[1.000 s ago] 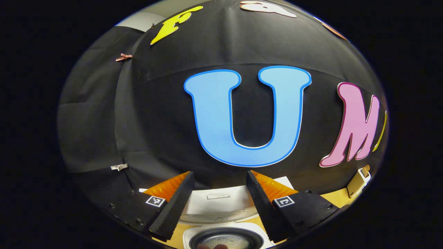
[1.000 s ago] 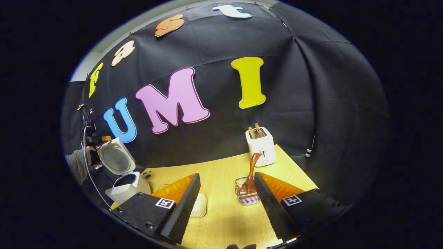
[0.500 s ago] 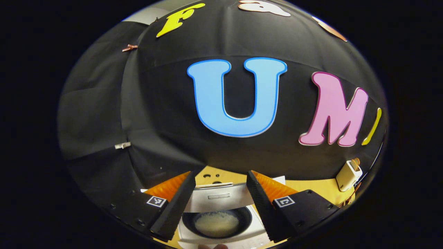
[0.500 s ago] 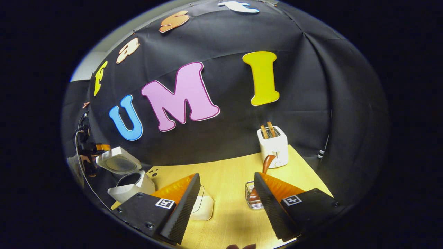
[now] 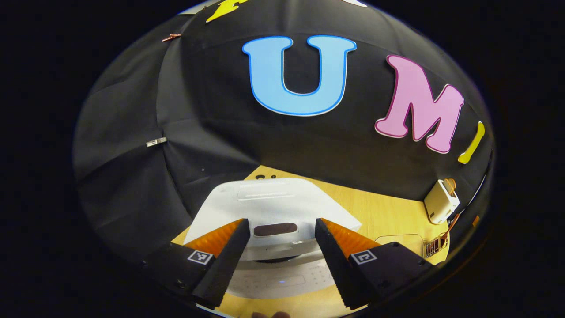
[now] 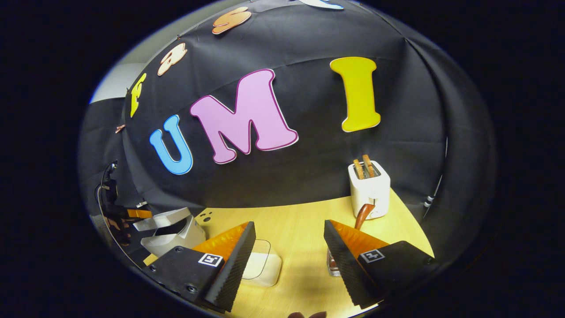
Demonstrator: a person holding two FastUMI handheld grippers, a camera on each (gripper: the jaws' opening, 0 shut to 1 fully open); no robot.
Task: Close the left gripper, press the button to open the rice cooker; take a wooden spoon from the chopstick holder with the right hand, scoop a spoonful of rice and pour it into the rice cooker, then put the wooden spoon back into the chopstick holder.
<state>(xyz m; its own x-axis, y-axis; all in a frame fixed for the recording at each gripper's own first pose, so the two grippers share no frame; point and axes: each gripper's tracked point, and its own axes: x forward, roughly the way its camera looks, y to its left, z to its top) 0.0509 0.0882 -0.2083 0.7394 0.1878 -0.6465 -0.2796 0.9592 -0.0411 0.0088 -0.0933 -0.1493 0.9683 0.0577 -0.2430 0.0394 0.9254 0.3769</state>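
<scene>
Since the earlier frame the white rice cooker's (image 5: 282,212) lid has swung nearly shut, under the open left gripper (image 5: 279,256). Open too, the right gripper (image 6: 289,260) hangs beside the brown wooden spoon (image 6: 363,215) in its wire chopstick holder (image 6: 332,267). Latching could trap steam.

We see the rice cooker (image 5: 282,207) as smooth white plastic with a soft sheen, and the counter (image 6: 291,221) as pale wood-grain laminate, matt. The toaster (image 6: 370,187) looks like glossy white plastic. The wooden spoon (image 6: 363,215) shows polished reddish wood. The chopstick holder (image 5: 435,247) seems to be thin metal wire. Both grippers' jaws carry ribbed, matt pads (image 6: 234,269).
</scene>
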